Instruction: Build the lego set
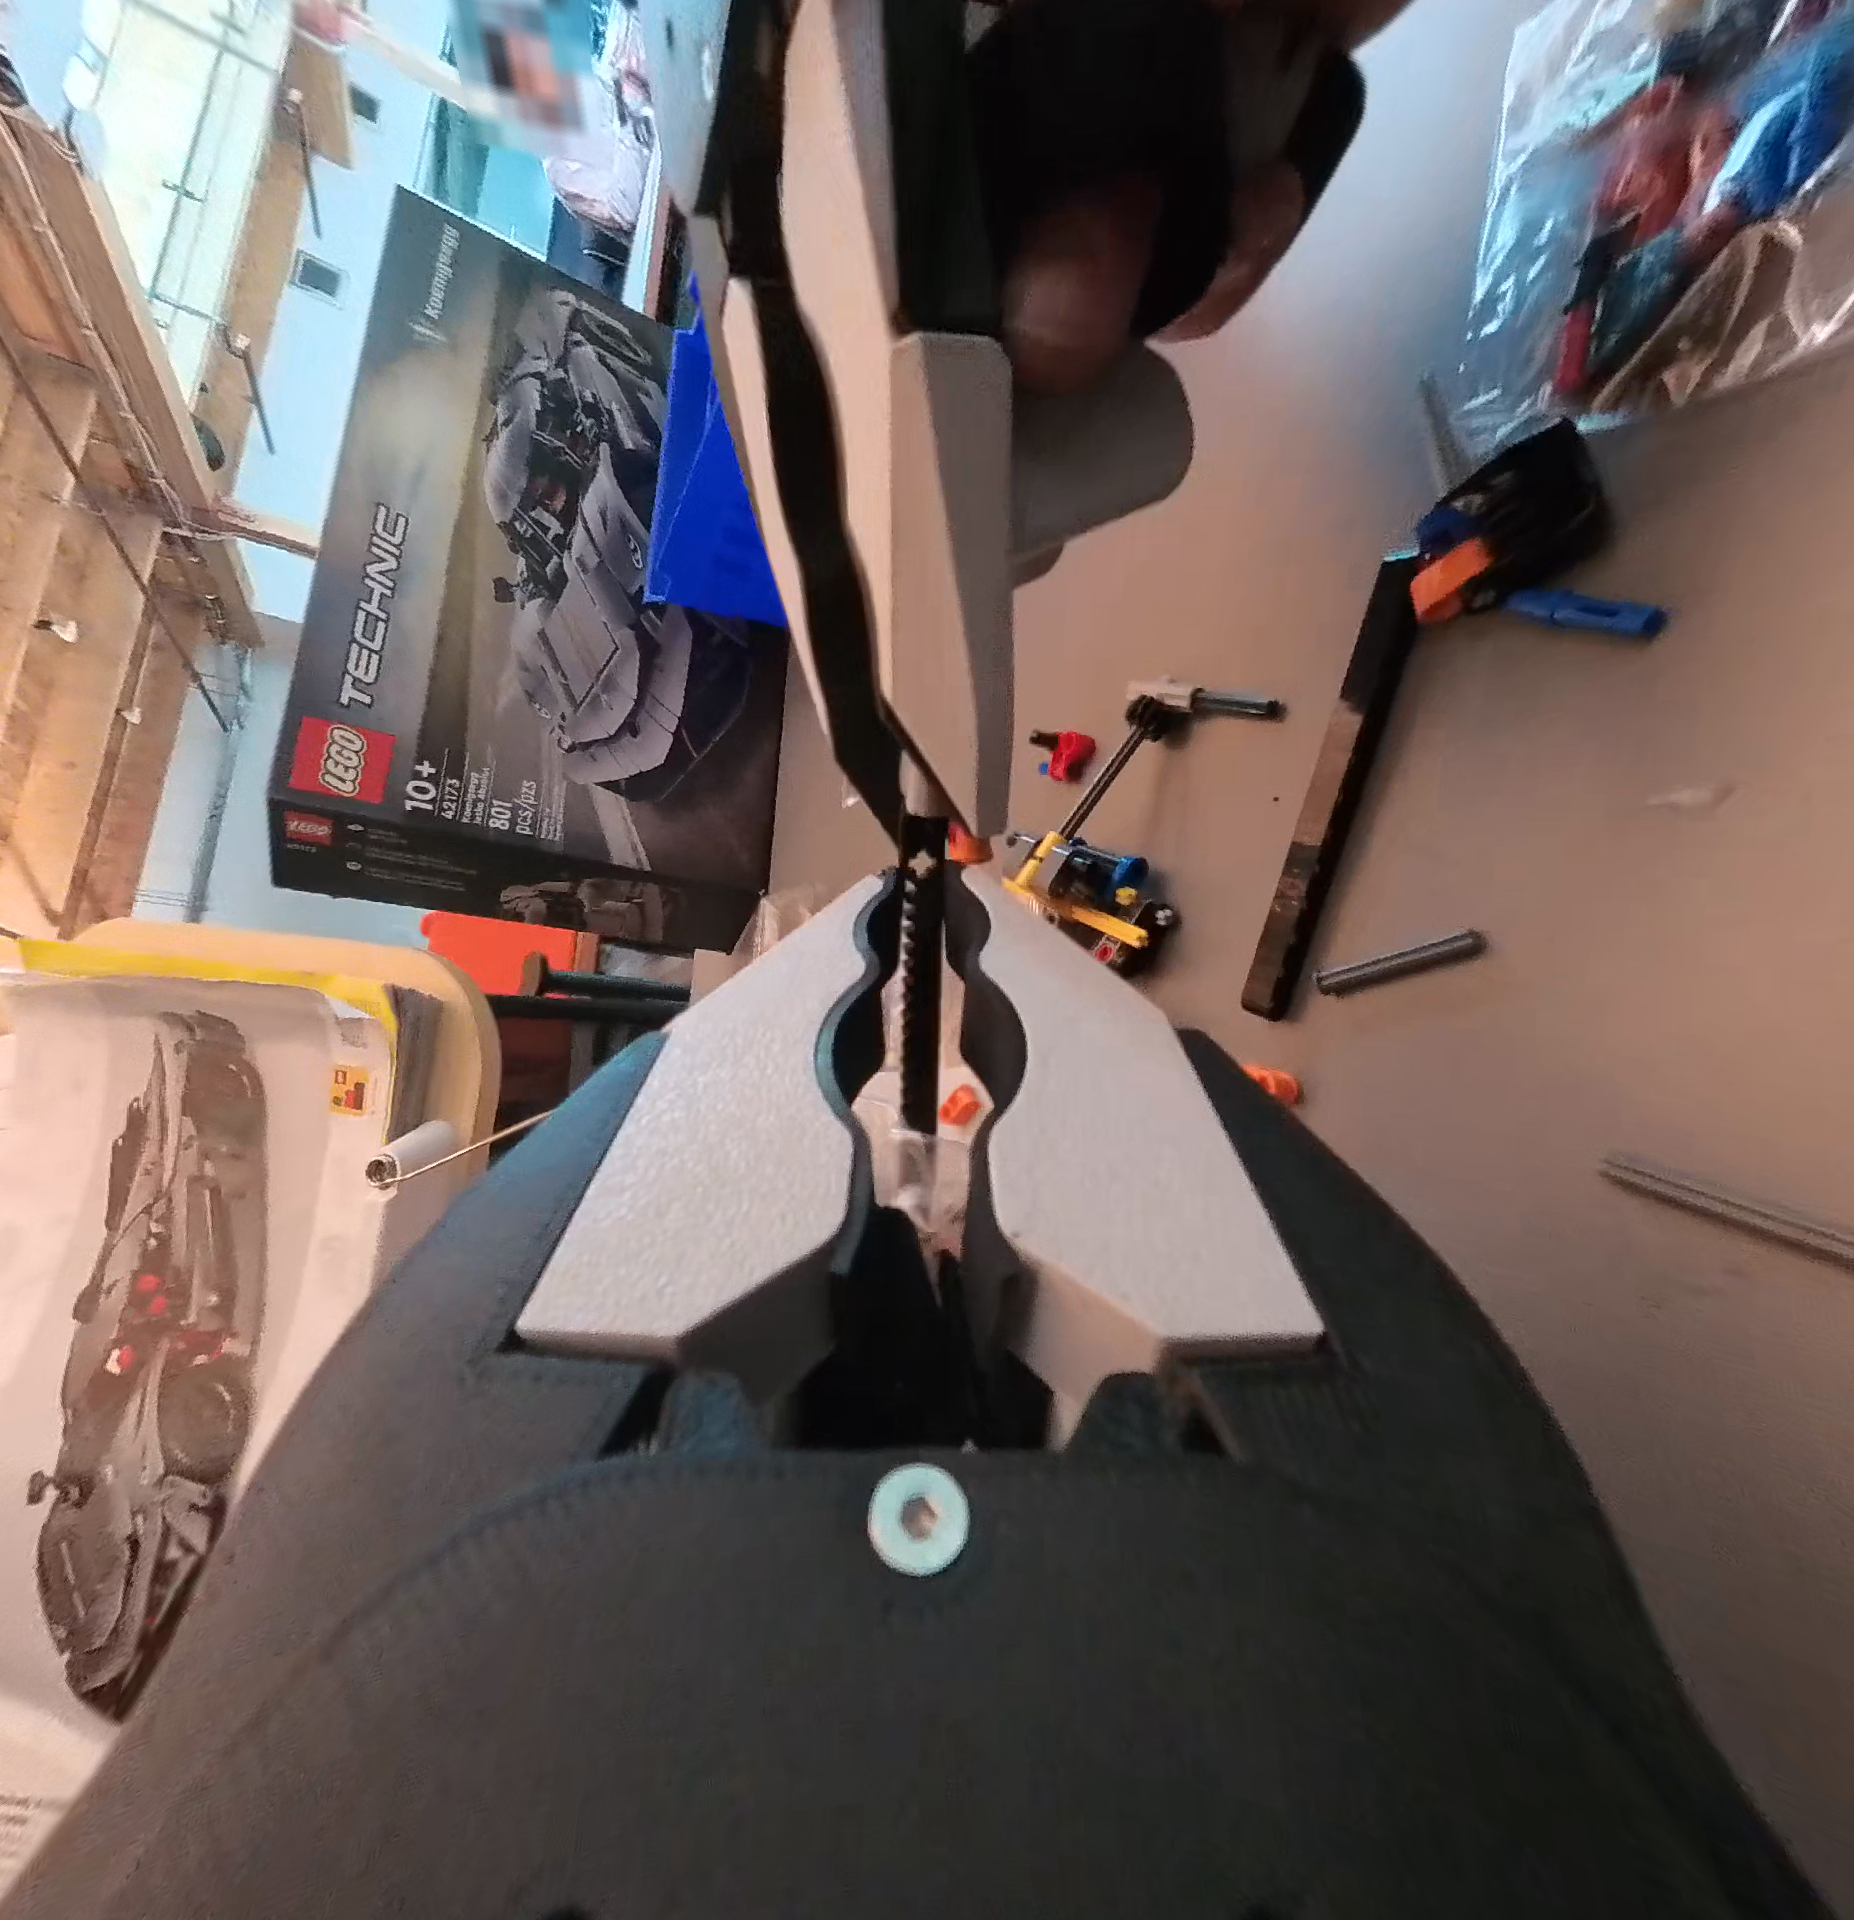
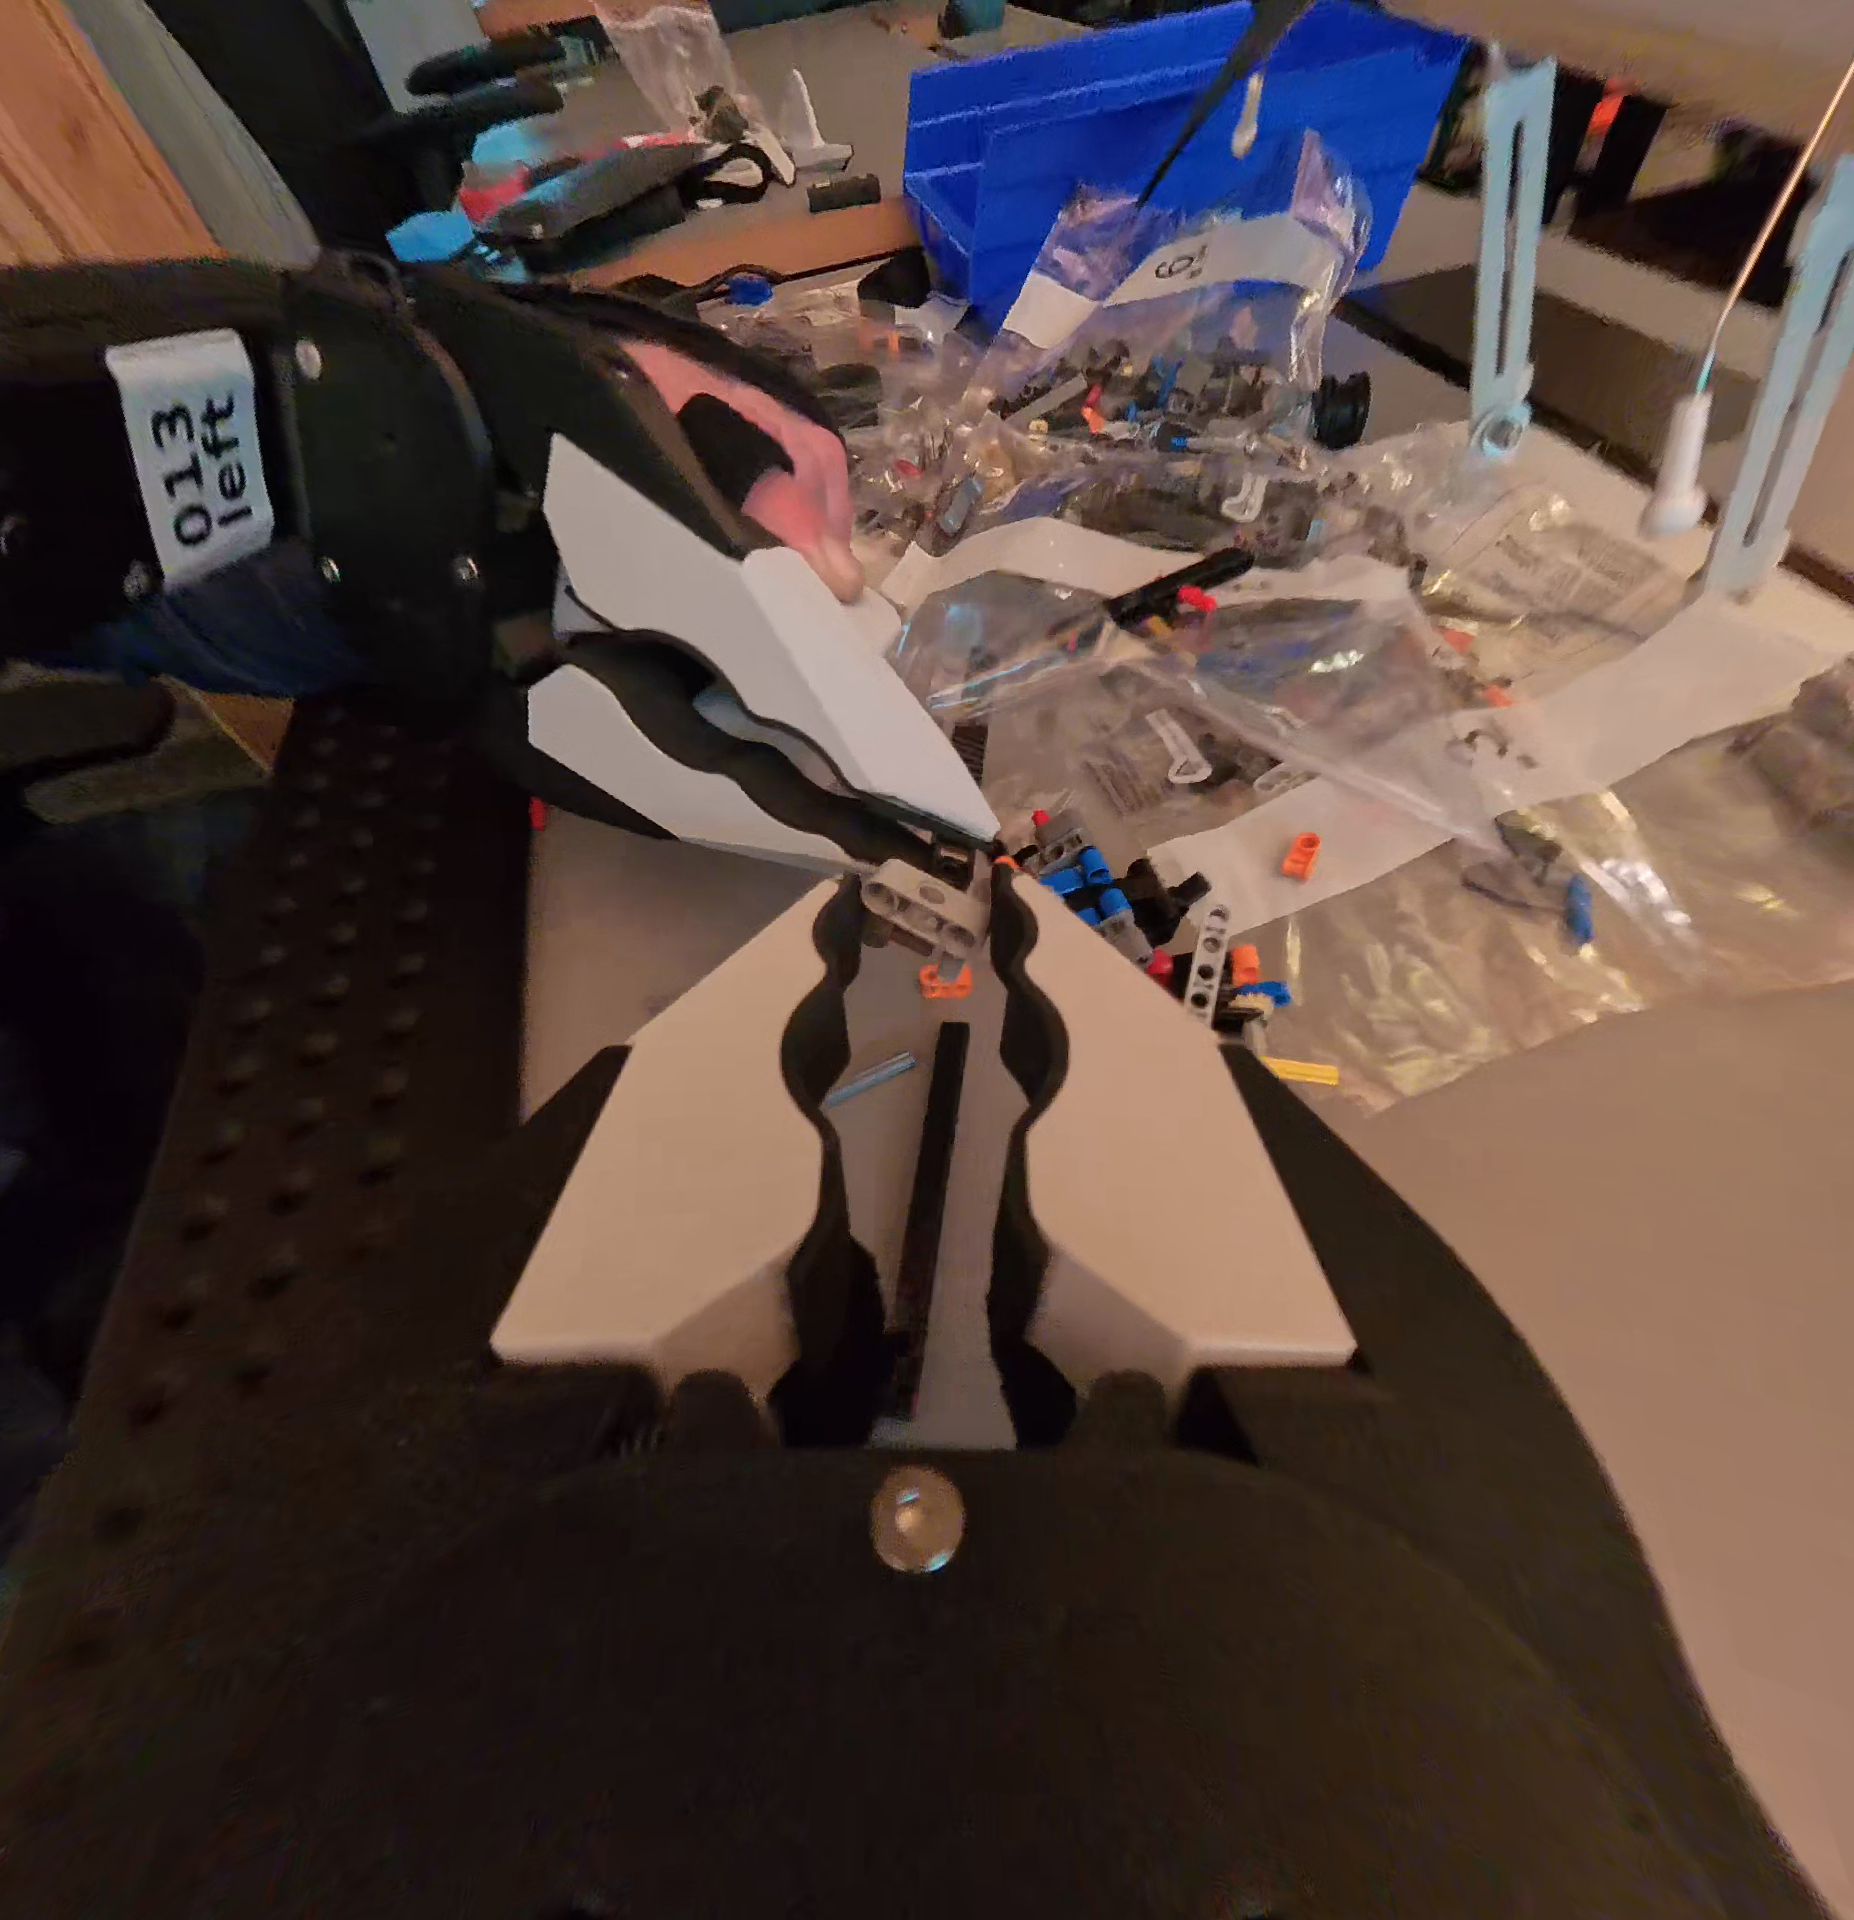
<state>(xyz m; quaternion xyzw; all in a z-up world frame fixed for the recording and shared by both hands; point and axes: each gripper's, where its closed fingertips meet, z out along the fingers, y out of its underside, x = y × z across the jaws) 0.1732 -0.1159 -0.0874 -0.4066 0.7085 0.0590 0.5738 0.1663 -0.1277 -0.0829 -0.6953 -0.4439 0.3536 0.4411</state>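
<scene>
My left gripper (image 1: 923, 883) is shut on a black toothed Lego piece (image 1: 921, 935) that stands between its pads. My right gripper (image 2: 923, 891) is shut on a light grey Technic beam (image 2: 928, 906) with round holes. The two grippers meet tip to tip above the table, and the black piece (image 2: 949, 858) touches the grey beam. In the left wrist view the right gripper (image 1: 946, 821) comes down from the top, with a small orange part (image 1: 970, 847) at its tip. In the right wrist view the left gripper (image 2: 980, 836) comes in from the left, held by a hand.
The Lego box (image 1: 507, 623) and the instruction booklet (image 1: 144, 1299) lie at the left. A small yellow and blue subassembly (image 1: 1089, 883), a long black bar (image 1: 1328, 831), grey rods (image 1: 1401, 961) and loose orange parts lie on the table. Part bags (image 2: 1162, 416) and a blue bin (image 2: 1162, 135) stand behind. The grippers are tip to tip, or close to it.
</scene>
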